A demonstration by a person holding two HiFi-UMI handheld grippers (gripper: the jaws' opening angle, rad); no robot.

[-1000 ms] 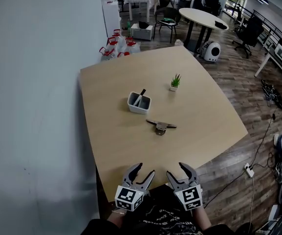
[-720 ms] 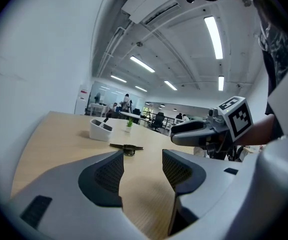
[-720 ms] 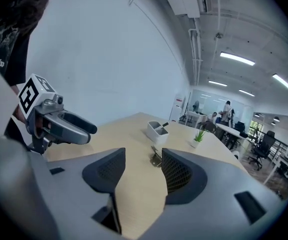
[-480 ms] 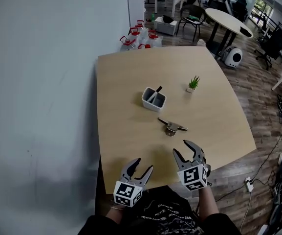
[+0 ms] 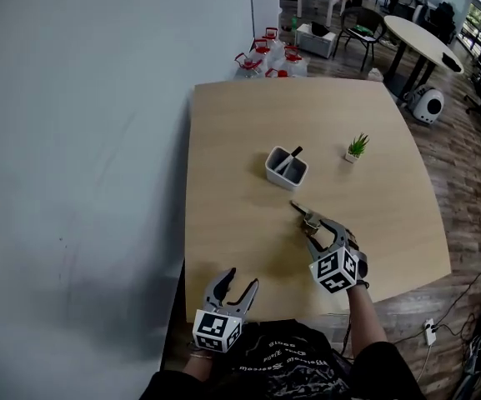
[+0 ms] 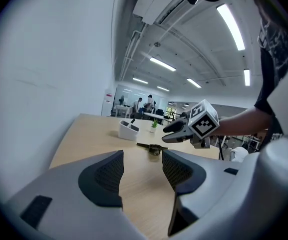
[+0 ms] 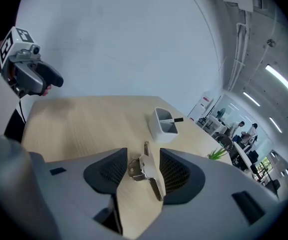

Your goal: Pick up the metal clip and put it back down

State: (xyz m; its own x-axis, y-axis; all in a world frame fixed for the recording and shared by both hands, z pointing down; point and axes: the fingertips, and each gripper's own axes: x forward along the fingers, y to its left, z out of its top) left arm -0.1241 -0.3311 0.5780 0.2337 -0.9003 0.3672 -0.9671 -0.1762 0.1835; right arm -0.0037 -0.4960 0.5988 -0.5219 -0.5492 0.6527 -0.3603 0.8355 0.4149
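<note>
The metal clip (image 5: 299,211) lies flat on the wooden table (image 5: 223,140), just in front of the white holder (image 5: 287,167). My right gripper (image 5: 315,226) reaches over it. In the right gripper view the clip (image 7: 146,170) lies between the two pads with gaps at its sides. The jaws have just been closing around it and still stand open. My left gripper (image 5: 238,286) hovers open and empty at the table's near edge. In the left gripper view the left gripper (image 6: 143,166) points at the clip (image 6: 153,148) and the right gripper (image 6: 176,130).
The white holder (image 7: 163,124) has a dark marker in it. A small potted plant (image 5: 357,148) stands to its right. A plain wall runs along the table's left side. Water jugs (image 5: 265,57) stand on the floor behind the table, with office tables and chairs beyond.
My right gripper has moved forward from the table's near edge to the clip, rolling as it went, and now straddles it. My left gripper stays near the front edge.
</note>
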